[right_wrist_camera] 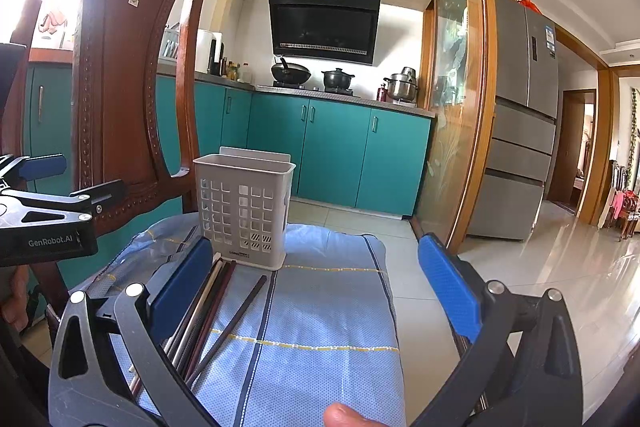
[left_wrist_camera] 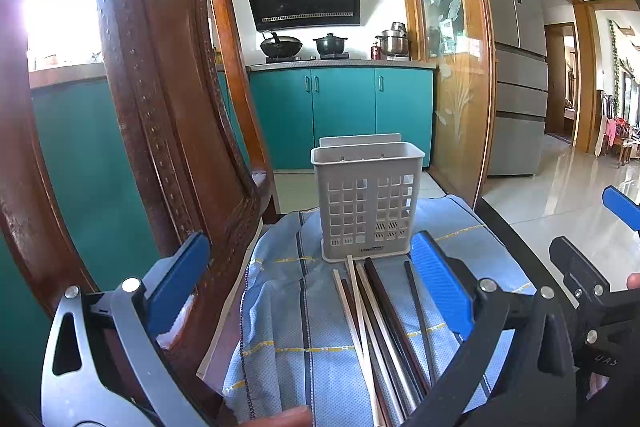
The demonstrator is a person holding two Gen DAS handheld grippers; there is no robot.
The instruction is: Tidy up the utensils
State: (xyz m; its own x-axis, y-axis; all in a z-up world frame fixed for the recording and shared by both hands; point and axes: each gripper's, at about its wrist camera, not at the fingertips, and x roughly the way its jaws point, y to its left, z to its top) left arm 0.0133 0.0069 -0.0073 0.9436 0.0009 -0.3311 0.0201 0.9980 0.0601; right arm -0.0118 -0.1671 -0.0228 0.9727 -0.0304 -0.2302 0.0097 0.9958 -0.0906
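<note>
Left wrist view: your left gripper (left_wrist_camera: 308,283) stands with its blue pads wide apart and nothing between them. The chopsticks (left_wrist_camera: 380,323) lie loose on the blue cloth (left_wrist_camera: 280,307), directly ahead and below, inside the span of the pads but nearer the right-hand pad. Their long axes run away from you, far tips just short of the base of the grey utensil holder (left_wrist_camera: 366,199), which stands upright and appears empty beyond them. One dark stick lies slightly apart on the right of the bundle. The wooden chair back (left_wrist_camera: 168,115) crowds the left pad closely. Right wrist view: your right gripper (right_wrist_camera: 316,287) is likewise spread and empty. From here the chopsticks (right_wrist_camera: 212,311) lie off to the left, against the left pad, the holder (right_wrist_camera: 244,207) ahead-left. The left gripper is judged better aligned for the pick. Expect to close across the sticks' short dimension; the holder's near wall and the chair are the obstructions to watch.
</note>
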